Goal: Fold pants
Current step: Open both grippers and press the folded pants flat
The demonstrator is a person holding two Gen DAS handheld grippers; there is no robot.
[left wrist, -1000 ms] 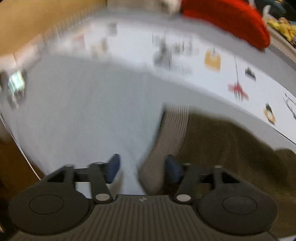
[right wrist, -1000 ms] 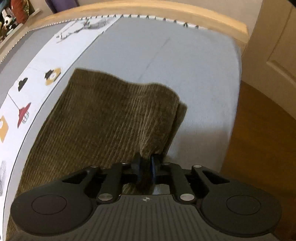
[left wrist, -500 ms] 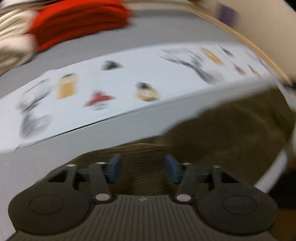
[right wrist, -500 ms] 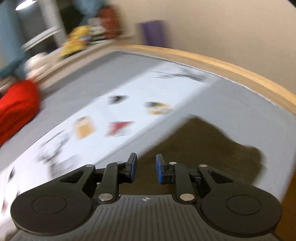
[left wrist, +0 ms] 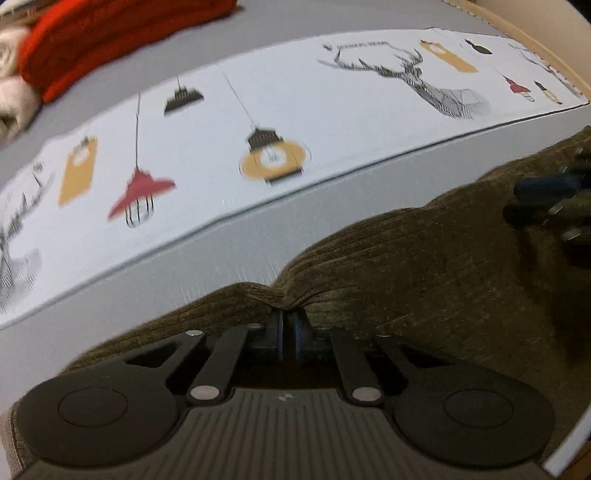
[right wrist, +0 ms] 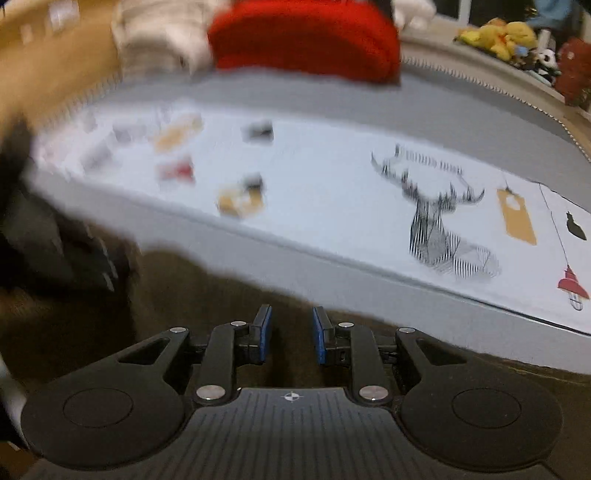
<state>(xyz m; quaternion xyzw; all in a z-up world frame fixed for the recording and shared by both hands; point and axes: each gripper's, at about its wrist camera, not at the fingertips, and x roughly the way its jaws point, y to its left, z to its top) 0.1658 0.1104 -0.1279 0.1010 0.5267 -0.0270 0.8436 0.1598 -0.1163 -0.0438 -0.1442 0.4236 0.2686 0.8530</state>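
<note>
Pinching the far edge of the brown corduroy pants, our left gripper has its fingers pressed nearly together, and the ribbed cloth puckers into a small ridge right at the tips. We see the pants spread flat on the grey bed, running from the lower left of the left wrist view up toward its right edge, with their far edge lying just short of the white printed panel that crosses the bedcover. That panel carries drawings of hanging lamps and a stag's head.

Our right gripper hangs over the same pants with its blue-padded fingers apart by a modest gap; nothing sits between them, and only brown cloth shows below. We also catch this gripper as a dark, blurred shape at the right edge of the left wrist view, above the pants; whether it touches the cloth we cannot tell.

Beyond the panel, at the far side of the bed, a folded red knit garment lies next to a cream knit one. Yellow stuffed toys sit on a ledge past the bed's edge.
</note>
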